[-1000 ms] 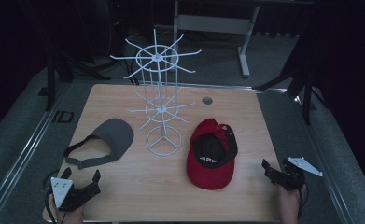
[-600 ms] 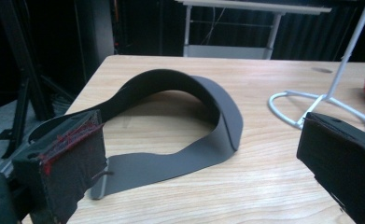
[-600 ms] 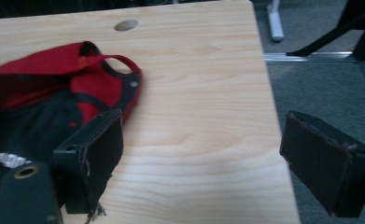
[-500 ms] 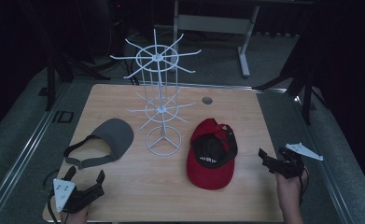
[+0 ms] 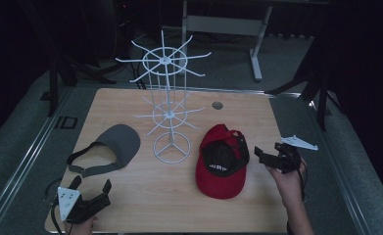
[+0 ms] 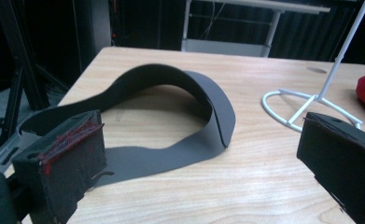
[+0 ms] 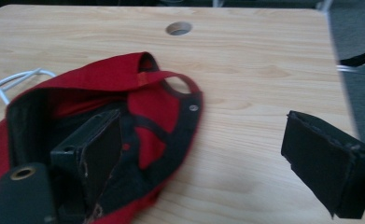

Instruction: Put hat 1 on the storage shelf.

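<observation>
- The red cap [image 5: 222, 161] lies upside down on the table [image 5: 277, 117], to the right of the white wire rack [image 5: 167, 105]. Its dark inside faces up.
- The right gripper [image 5: 270, 159] is just beside the cap's right edge. Its jaws are wide apart and hold nothing.
- In the right gripper view, the red cap [image 7: 101, 135] is very close. One jaw sits in front of the cap's inside and the other is over bare wood. I cannot tell if a jaw touches the cap.
- The cap looks soft and light. I think the cloth will bend and flop when lifted. The back edge near the strap is thin, so that looks like a good place to pinch. The brim looks stiffer.
- The grey visor [image 5: 111, 149] lies on the left side of the table. It looks light and bendy too.
- The left gripper [image 5: 88, 193] is near the front left corner, apart from the visor. Its jaws are spread open and empty.
- The left gripper view shows the visor's band [image 6: 147, 79] curving up off the wood, which the high view does not show well.
- The high view shows the whole rack with its hooks.
</observation>
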`<act>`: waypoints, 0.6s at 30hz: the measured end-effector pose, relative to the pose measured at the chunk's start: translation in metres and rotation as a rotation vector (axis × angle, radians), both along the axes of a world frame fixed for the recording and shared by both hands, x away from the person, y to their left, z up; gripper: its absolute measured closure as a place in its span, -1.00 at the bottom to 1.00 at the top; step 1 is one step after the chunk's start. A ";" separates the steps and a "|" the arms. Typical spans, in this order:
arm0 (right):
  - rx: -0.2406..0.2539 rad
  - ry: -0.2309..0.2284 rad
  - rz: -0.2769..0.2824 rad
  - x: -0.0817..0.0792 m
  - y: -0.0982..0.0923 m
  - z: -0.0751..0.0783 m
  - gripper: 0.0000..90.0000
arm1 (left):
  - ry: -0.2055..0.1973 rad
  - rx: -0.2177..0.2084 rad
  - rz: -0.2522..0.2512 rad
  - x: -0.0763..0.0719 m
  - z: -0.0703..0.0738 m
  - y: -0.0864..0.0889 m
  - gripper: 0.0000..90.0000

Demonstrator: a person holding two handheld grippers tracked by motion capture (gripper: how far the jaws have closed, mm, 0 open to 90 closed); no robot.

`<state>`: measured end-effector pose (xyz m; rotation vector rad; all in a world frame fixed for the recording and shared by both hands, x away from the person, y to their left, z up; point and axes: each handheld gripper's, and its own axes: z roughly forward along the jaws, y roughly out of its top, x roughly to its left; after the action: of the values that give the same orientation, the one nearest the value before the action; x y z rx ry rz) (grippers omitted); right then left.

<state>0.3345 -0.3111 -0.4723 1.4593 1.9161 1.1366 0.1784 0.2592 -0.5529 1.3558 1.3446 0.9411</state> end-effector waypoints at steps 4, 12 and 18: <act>-0.013 0.023 0.041 0.013 0.015 -0.006 -0.70 | -0.002 -0.001 -0.002 0.000 0.001 -0.001 -0.97; -0.033 0.069 0.064 0.035 0.038 -0.018 -0.68 | 0.004 -0.011 -0.015 0.000 0.001 -0.001 -0.97; -0.053 0.120 0.062 0.049 0.051 -0.034 -0.68 | 0.017 -0.010 -0.015 0.000 0.000 -0.001 -0.97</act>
<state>0.3837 -0.2600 -0.5059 1.4795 2.0702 1.0373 0.1786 0.2580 -0.5524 1.3668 1.3484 0.9137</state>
